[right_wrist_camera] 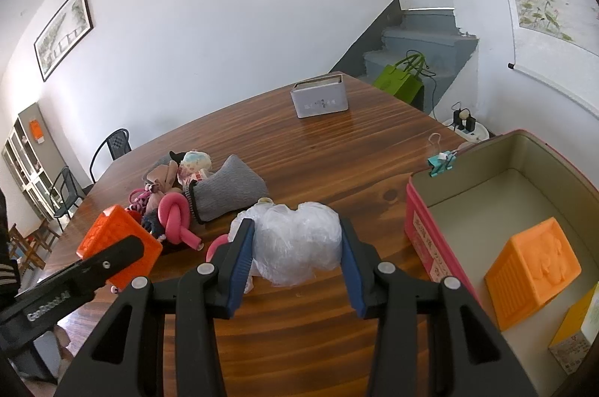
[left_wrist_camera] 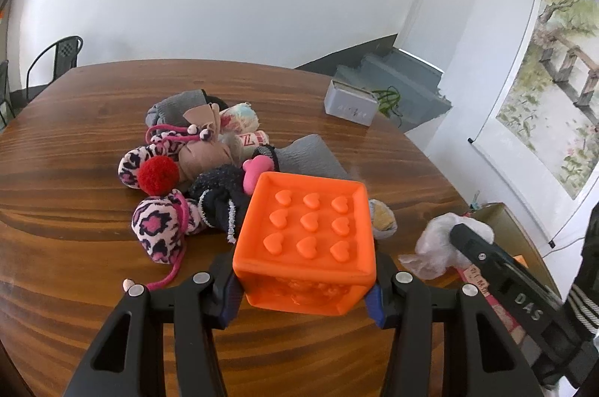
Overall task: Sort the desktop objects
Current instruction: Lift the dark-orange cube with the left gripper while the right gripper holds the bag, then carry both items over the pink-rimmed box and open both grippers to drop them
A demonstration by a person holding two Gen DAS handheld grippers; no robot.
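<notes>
Between the blue pads of the left gripper (left_wrist_camera: pixel 305 292) sits the orange cube (left_wrist_camera: pixel 305 239), clamped on opposite side walls above the wooden table (left_wrist_camera: pixel 75 179). It appears hollow, light and pliable; grip low and squarely. The right gripper (right_wrist_camera: pixel 295 266) clasps a crumpled plastic bag (right_wrist_camera: pixel 299 243), soft and slippery.

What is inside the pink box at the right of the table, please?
The pink box holds an orange cube and a yellow carton at the frame's edge. The near corner lies out of frame.
</notes>
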